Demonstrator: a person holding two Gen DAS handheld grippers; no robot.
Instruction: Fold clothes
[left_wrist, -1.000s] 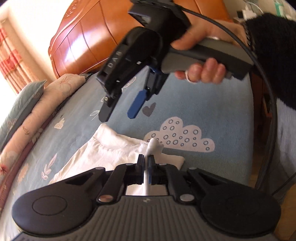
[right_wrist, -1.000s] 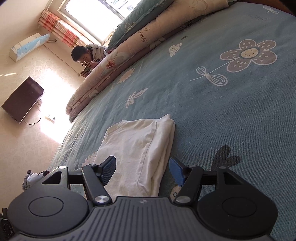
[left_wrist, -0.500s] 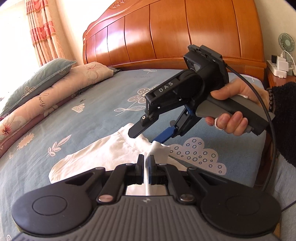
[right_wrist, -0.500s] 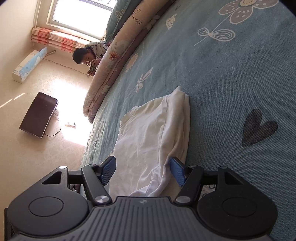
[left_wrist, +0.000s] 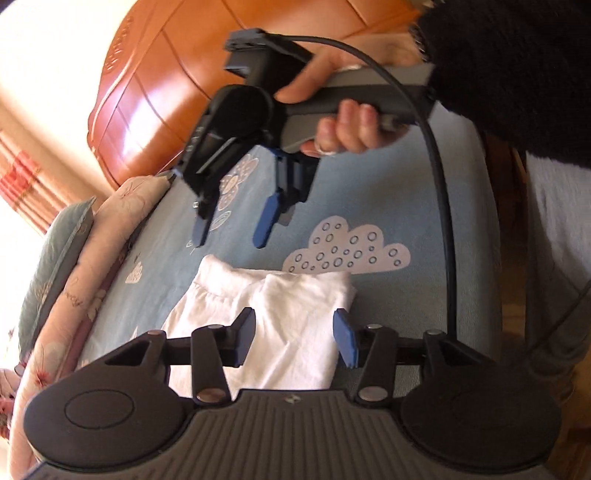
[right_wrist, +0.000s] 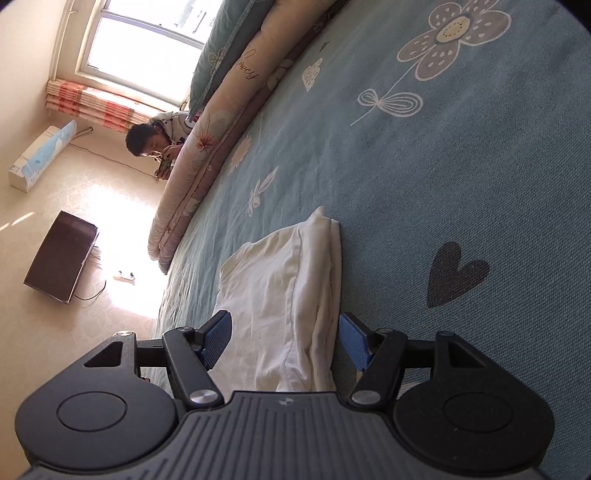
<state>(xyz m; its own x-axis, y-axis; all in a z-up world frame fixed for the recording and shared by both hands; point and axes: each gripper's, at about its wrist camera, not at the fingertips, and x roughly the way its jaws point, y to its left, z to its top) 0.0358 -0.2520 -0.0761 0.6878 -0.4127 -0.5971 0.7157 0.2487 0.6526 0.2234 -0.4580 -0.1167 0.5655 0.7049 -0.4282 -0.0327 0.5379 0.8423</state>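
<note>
A folded white garment (left_wrist: 280, 317) lies flat on the blue patterned bedspread (left_wrist: 388, 206). My left gripper (left_wrist: 295, 338) hovers over its near part, and its jaws are opening; the cloth lies below them with no pad pressing on it. In the left wrist view my right gripper (left_wrist: 231, 230) hangs open above the bedspread just beyond the garment's far edge, held by a hand (left_wrist: 343, 125) in a black sleeve. The right wrist view shows the same garment (right_wrist: 288, 295) stretching away under my open right gripper (right_wrist: 284, 341), whose blue pads stand apart on either side of the cloth.
A rolled floral quilt (right_wrist: 207, 155) and a pillow (left_wrist: 55, 254) line the bed's far side. A wooden headboard (left_wrist: 155, 85) stands behind. On the floor beyond the bed sit a person (right_wrist: 155, 140), a dark panel (right_wrist: 61, 256) and a white unit (right_wrist: 40, 157).
My left gripper, shut on a pinch of the white garment before, has opened and let it go; the cloth now lies flat. The right gripper has rolled and stays open.
</note>
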